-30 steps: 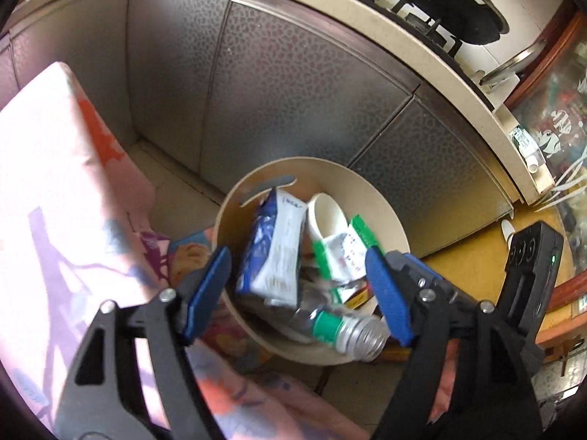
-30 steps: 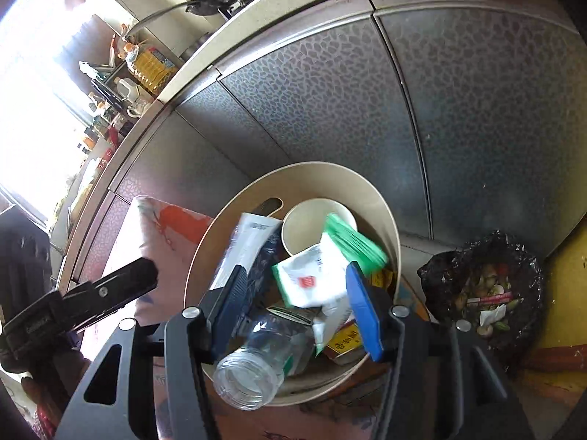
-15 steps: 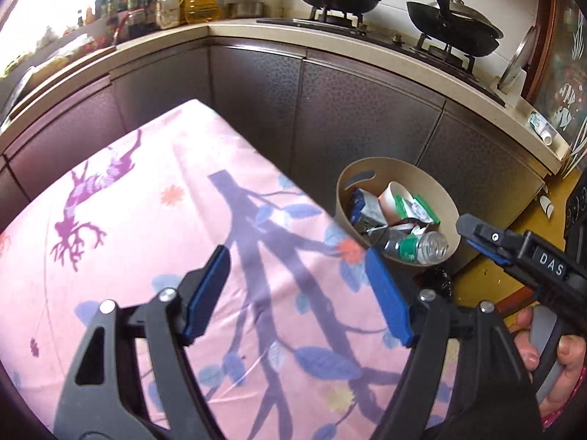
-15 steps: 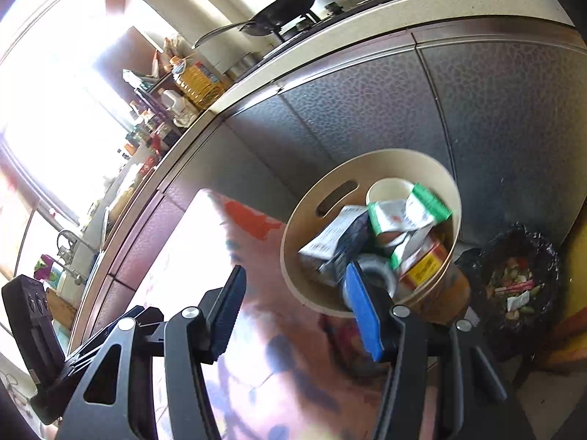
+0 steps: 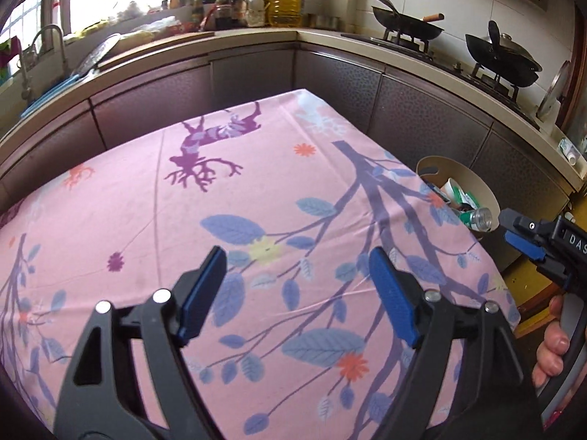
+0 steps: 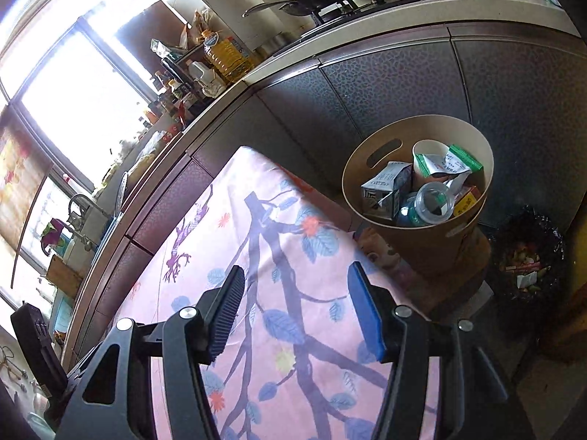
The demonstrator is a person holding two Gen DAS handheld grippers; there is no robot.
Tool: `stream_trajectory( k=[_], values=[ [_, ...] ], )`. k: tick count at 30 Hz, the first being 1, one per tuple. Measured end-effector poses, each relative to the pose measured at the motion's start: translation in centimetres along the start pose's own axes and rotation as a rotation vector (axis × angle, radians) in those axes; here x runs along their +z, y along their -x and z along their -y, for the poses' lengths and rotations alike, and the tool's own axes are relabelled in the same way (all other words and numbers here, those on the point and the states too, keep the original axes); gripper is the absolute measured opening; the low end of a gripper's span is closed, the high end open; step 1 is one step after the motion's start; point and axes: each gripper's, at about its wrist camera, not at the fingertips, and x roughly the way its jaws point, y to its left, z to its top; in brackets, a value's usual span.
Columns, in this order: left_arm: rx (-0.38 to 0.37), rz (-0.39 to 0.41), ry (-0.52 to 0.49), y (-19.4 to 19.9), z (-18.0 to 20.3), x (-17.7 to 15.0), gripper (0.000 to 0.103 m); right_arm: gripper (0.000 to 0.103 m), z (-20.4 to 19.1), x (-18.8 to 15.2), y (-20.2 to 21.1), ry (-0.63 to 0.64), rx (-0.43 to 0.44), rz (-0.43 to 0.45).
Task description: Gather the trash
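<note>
Pulling back: a second ago both grippers hung over the tan bin (image 6: 418, 168); now left gripper (image 5: 297, 293) and right gripper (image 6: 293, 311) hover above the pink tablecloth (image 5: 256, 190), jaws wide, empty. Trash sits binned at upper right. Collection looks finished.

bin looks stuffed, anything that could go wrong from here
1. The clear plastic bottle lies on top of the pile in the tan bin, its mouth up near the rim; another piece dropped in might knock it out.
2. The bin stands beside the table's edge, on something I cannot make out; a bump from the right gripper could tip it.
3. The black bag of food scraps sits open on the floor nearby, so spilled trash might land in it.
</note>
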Motion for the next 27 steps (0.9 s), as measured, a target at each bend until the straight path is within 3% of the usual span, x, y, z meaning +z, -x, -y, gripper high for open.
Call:
stream_trajectory(
  k=[6, 13, 21, 27],
  values=[
    [0.033, 0.024, 0.013, 1.9, -1.9, -1.5, 0.077, 0.056, -2.3, -1.8, 0.3, 0.023, 0.004, -0.027],
    [0.029, 0.0, 0.013, 2.4, -2.3, -2.6, 0.085, 0.056, -4.2, -2.4, 0.9, 0.055, -0.004, -0.03],
    [-0.013, -0.02, -0.014, 2.6, -0.9, -3.3, 0.097, 0.059, -3.8, -2.6, 1.9, 0.052, -0.032, 0.004],
    [-0.053, -0.05, -0.044, 2.2, 0.8, -3.8, 0.097, 0.062, -2.2, -2.6, 2.3, 0.023, -0.061, 0.013]
  ],
)
